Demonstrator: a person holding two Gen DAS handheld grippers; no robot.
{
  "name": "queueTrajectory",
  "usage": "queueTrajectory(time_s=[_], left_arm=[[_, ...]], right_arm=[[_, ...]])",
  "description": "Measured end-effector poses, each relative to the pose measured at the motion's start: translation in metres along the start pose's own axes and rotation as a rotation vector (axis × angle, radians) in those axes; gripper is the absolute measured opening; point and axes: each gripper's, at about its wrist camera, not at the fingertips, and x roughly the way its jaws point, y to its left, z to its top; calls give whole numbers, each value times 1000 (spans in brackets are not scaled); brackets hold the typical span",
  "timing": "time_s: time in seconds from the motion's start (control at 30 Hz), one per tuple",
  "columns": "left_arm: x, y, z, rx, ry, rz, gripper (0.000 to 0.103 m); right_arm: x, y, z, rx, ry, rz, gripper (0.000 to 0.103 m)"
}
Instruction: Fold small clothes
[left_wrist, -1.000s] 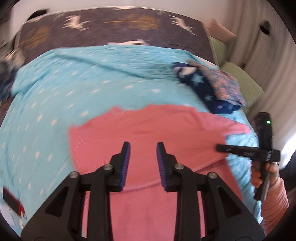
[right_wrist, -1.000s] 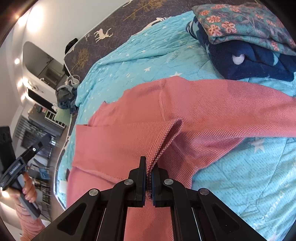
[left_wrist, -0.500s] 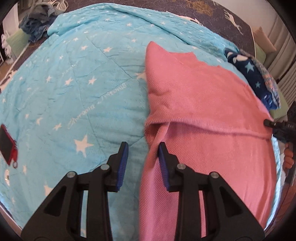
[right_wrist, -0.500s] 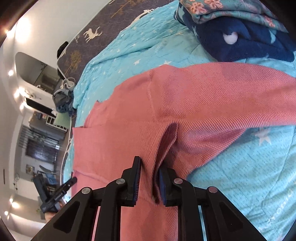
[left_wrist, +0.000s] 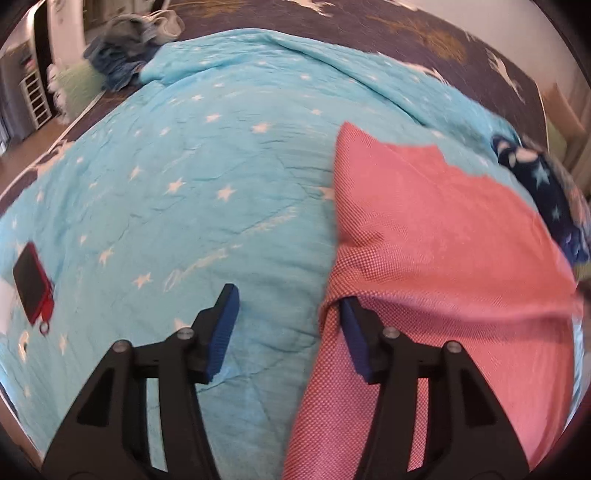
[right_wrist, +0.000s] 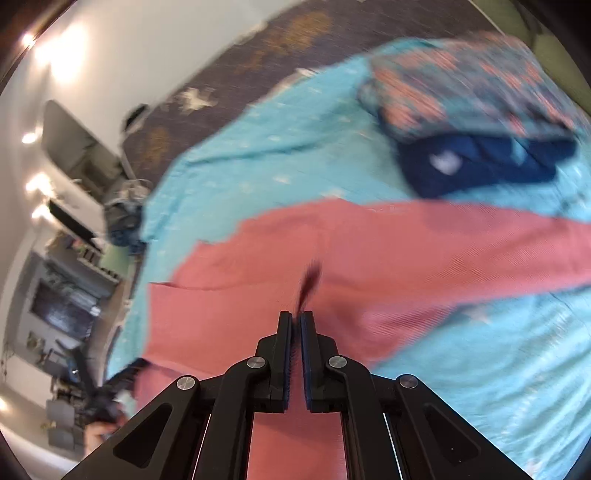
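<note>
A pink garment (left_wrist: 436, 236) lies spread on the turquoise star-print blanket (left_wrist: 192, 192). My left gripper (left_wrist: 286, 317) is open wide at the garment's left edge; its right finger (left_wrist: 354, 332) is tucked under a fold of the pink cloth, its left finger (left_wrist: 221, 325) is over bare blanket. In the blurred right wrist view the pink garment (right_wrist: 369, 251) stretches across the blanket (right_wrist: 498, 350). My right gripper (right_wrist: 296, 325) has its jaws nearly together just above the garment, with no cloth seen between them.
A stack of folded clothes, dark blue with a floral piece on top (right_wrist: 476, 122), sits at the blanket's far right, also seen in the left wrist view (left_wrist: 546, 192). A red-cased phone (left_wrist: 31, 284) lies at the blanket's left edge. A heap of blue clothes (left_wrist: 125, 48) lies beyond.
My left gripper swung from over the garment's middle to its left edge and opened wider, one finger now under a fold. My right gripper let go of the pinched ridge, opened briefly, then closed and lifted.
</note>
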Motion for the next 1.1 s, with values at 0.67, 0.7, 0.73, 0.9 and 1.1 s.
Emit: queueTrajectory(time_s=[0.67,0.7,0.73,0.9,1.1], left_arm=[[4,-3,-12,-25,-11,-85,59],[4,-1,-14,-34,-15,-91,59],[3,-1,-15,-37,-23,-91,59],[3,-7,-16,-18,-32,-64,60],[-1,-7,-19,-17,-58,-84,26]], right_arm=[[108,218,30,-523,210,223,71],[120,229,32,-530,222,244,71],[138,246,34,-543,233,266,71],[205,297,32,-593,311,256,71],[255,324,25,-573,424,221,4]])
